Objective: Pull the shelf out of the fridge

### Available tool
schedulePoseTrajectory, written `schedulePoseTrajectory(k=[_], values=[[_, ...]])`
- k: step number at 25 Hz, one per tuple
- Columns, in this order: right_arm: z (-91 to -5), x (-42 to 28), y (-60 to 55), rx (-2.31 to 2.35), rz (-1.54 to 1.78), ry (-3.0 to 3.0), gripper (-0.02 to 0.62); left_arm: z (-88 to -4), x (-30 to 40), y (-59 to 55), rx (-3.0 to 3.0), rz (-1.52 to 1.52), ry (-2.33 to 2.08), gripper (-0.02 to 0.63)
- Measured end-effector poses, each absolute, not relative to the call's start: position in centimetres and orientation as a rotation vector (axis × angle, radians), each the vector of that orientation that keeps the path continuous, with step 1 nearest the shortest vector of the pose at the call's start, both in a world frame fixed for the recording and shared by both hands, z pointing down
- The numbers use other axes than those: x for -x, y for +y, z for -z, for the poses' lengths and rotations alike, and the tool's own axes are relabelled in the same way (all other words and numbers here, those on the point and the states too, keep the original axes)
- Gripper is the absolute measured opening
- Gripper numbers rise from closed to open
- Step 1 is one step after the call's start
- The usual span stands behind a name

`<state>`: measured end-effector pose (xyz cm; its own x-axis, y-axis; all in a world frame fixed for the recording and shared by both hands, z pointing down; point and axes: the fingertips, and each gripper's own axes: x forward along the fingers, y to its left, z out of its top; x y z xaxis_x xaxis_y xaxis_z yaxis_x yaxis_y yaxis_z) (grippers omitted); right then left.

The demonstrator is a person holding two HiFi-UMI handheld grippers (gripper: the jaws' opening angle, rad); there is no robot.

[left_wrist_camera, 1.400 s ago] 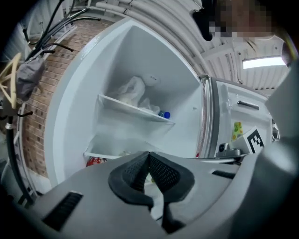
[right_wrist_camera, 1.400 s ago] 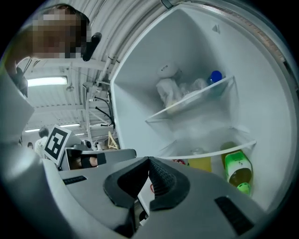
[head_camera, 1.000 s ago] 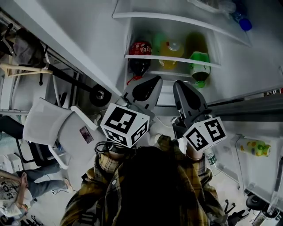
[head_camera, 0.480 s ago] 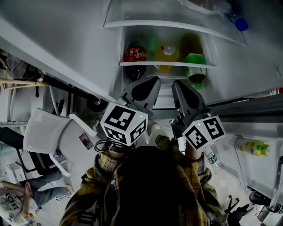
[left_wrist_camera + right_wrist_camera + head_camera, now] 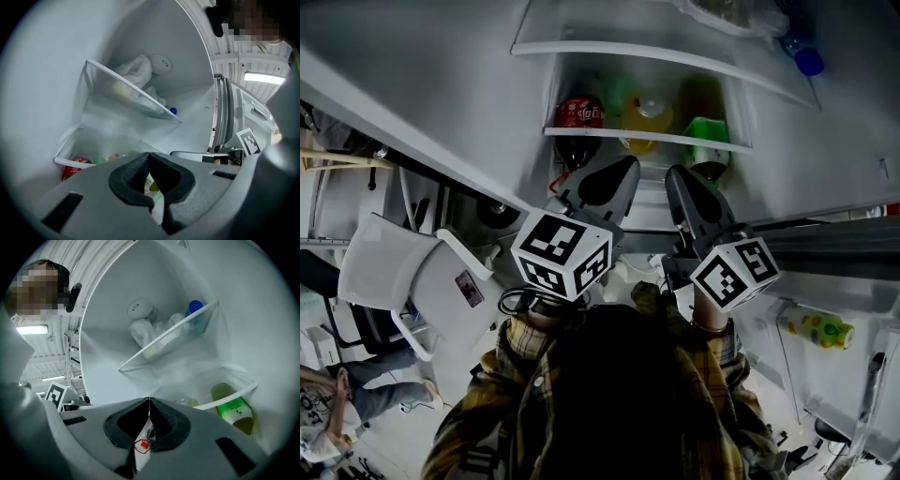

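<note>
Pointing two grippers into the open fridge (image 5: 609, 77), the person has not touched a shelf yet. The left gripper (image 5: 150, 157) is squeezed tight with nothing in it, and so is the right gripper (image 5: 149, 402). They sit side by side, maybe so each can take one end. The lower shelf (image 5: 647, 139) sits in its place just ahead, carrying a red bottle (image 5: 579, 112), a yellow bottle (image 5: 649, 114) and a green bottle (image 5: 706, 131). I think a fast pull could tip them.
</note>
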<state>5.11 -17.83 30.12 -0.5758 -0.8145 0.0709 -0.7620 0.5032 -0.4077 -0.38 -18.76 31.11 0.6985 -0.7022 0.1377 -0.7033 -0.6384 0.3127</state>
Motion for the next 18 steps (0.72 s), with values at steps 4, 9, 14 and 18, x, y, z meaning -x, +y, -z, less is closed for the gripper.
schedulePoseTrajectory(k=[4,9,14,18], values=[[-30.4,-5.3,-18.2,1.333,0.644,2.607,0.020,-31.1,0.2,-19.1,-2.548,0.017,-1.124,0.003],[-30.8,-5.5,-18.8,1.303,0.693,2.594,0.020,-31.1,0.3,-19.7,-2.528,0.041,-1.143,0.003],[-31.2,-6.1,-19.4,1.278,0.749,2.550,0.021,-31.8,0.2,-20.2,-2.482,0.071,-1.118,0.005],[-31.6,-6.1,-19.8,1.263,0.792,2.536,0.023,-32.2,0.5,-20.6,-2.459,0.069,-1.121,0.008]])
